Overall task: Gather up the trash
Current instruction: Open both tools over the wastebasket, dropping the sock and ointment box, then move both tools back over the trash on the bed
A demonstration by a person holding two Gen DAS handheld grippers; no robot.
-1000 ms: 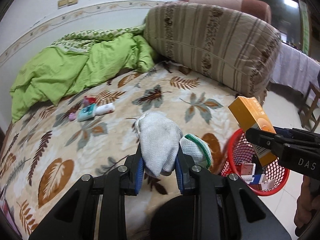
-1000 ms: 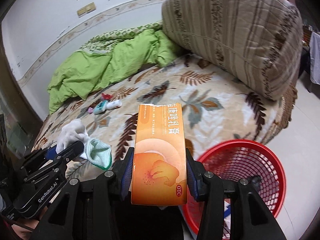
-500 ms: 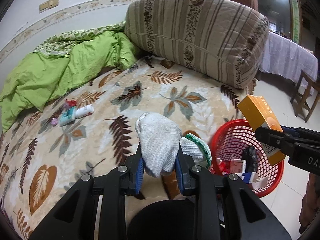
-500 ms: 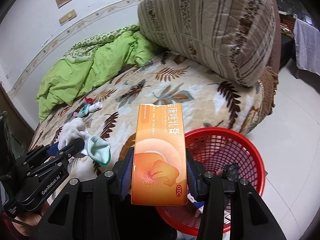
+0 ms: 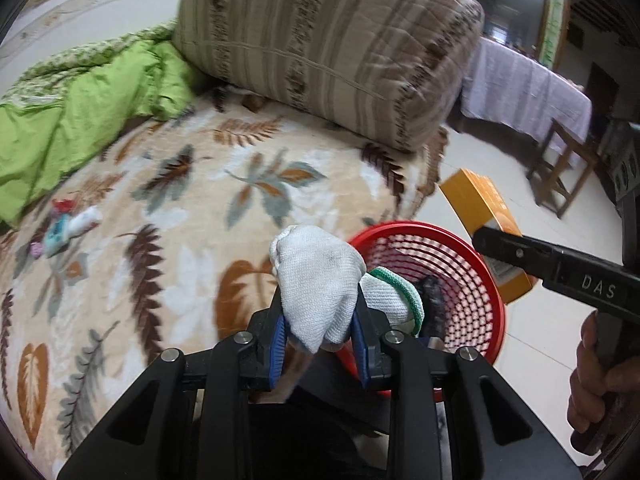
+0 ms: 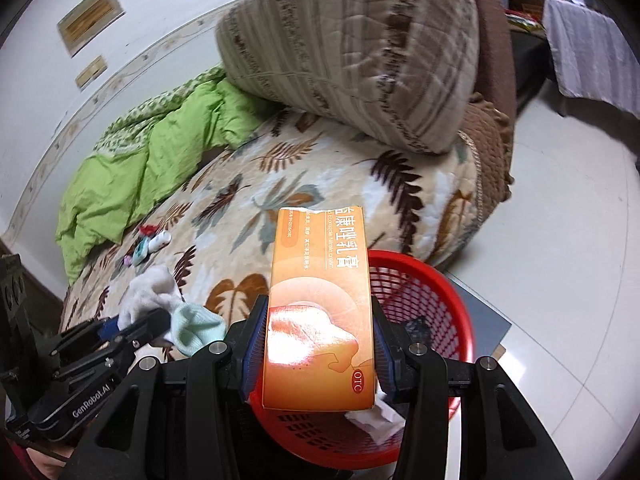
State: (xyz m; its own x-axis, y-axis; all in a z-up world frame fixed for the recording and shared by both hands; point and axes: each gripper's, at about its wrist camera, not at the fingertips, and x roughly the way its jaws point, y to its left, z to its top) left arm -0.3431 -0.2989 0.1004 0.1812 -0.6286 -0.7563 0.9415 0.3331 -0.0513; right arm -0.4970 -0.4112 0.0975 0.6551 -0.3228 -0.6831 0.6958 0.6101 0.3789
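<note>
My left gripper (image 5: 320, 342) is shut on a white knitted glove (image 5: 316, 280) with a green cuff, held over the near rim of the red mesh basket (image 5: 472, 280). My right gripper (image 6: 318, 350) is shut on an orange medicine box (image 6: 320, 304), which hangs above the red basket (image 6: 424, 292). In the left wrist view the orange box (image 5: 484, 212) and the right gripper (image 5: 516, 258) reach in from the right over the basket's far rim. The right wrist view shows the glove (image 6: 168, 308) and the left gripper (image 6: 156, 322) at lower left. Scraps of paper and a dark item lie in the basket.
The basket stands on a pale tiled floor against the leaf-patterned bed (image 5: 160, 208). Small wrappers and a tube (image 5: 64, 232) lie on the blanket. A green quilt (image 5: 72, 120) and a big striped cushion (image 5: 320, 48) lie behind. A covered table and a wooden chair (image 5: 568, 168) stand at the right.
Both grippers have swung to the right, off the bed toward the red basket. The basket now sits under the box and close under the glove. Both grips are unchanged.
</note>
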